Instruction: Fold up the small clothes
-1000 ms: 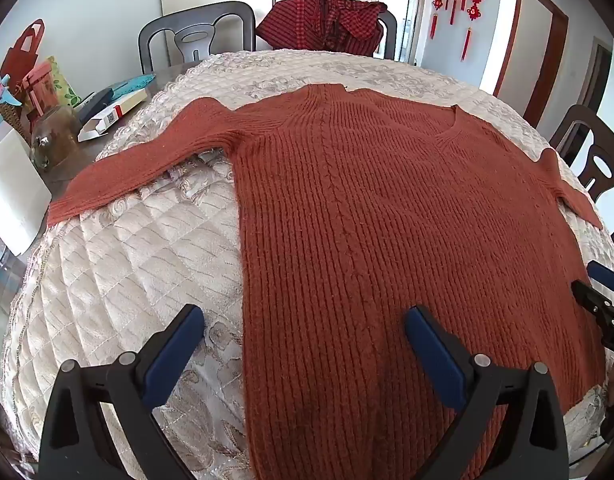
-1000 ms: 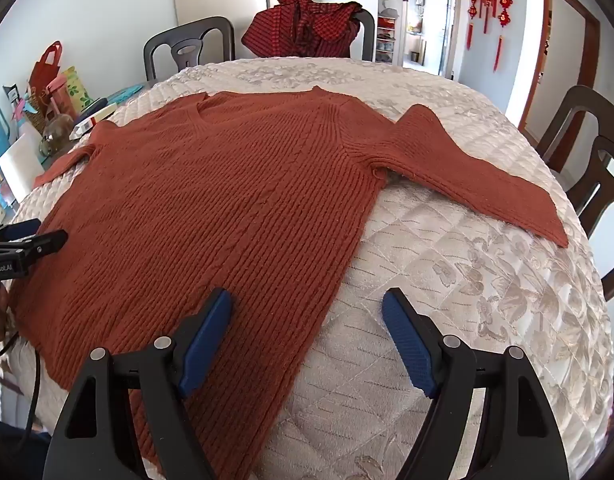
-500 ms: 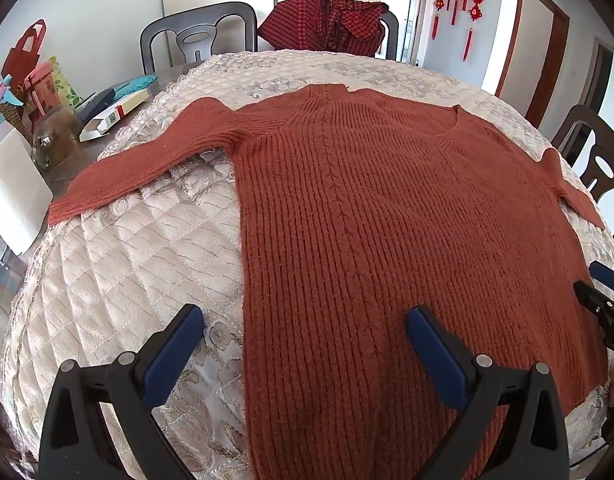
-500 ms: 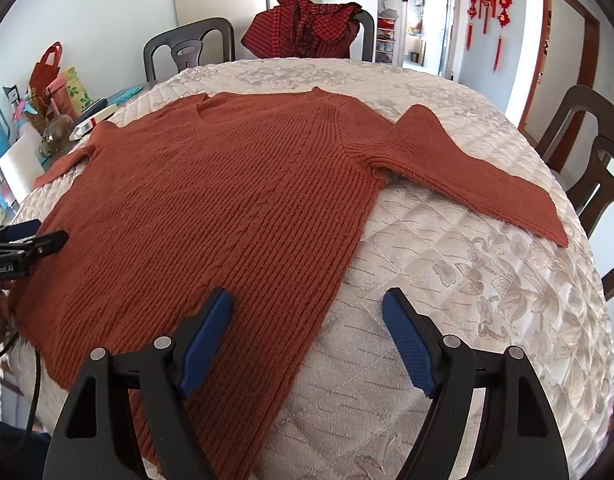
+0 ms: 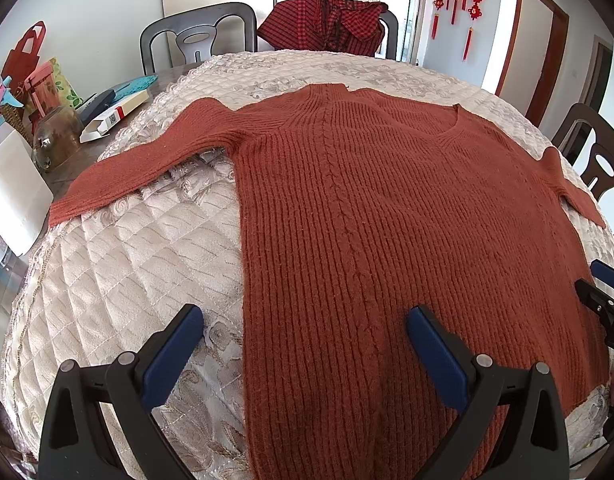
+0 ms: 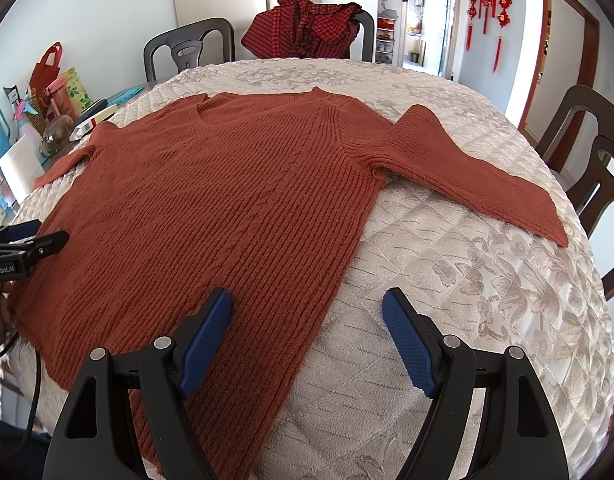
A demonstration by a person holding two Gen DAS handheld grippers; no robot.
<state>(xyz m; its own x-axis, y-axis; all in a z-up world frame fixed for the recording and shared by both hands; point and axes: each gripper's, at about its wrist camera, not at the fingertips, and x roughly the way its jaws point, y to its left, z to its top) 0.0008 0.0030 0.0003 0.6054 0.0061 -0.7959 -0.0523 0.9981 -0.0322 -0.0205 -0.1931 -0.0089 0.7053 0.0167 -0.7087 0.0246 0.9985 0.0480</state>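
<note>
Left wrist: left gripper [image 5: 303, 340] is hovering with fingers spread, straddling the sweater [image 5: 387, 220] edge; nothing has shifted.
Right wrist: right gripper [image 6: 307, 320] is likewise gaping, empty; sweater is lying flat on the quilted table [image 6: 467, 280].
Meaning: folding probably not started.

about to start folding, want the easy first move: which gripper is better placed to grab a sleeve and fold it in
Roughly even. Left gripper and right gripper are both open over the sweater hem corners, each sleeve equally far. Slight edge right: its sleeve lies fully on the quilt.
</note>
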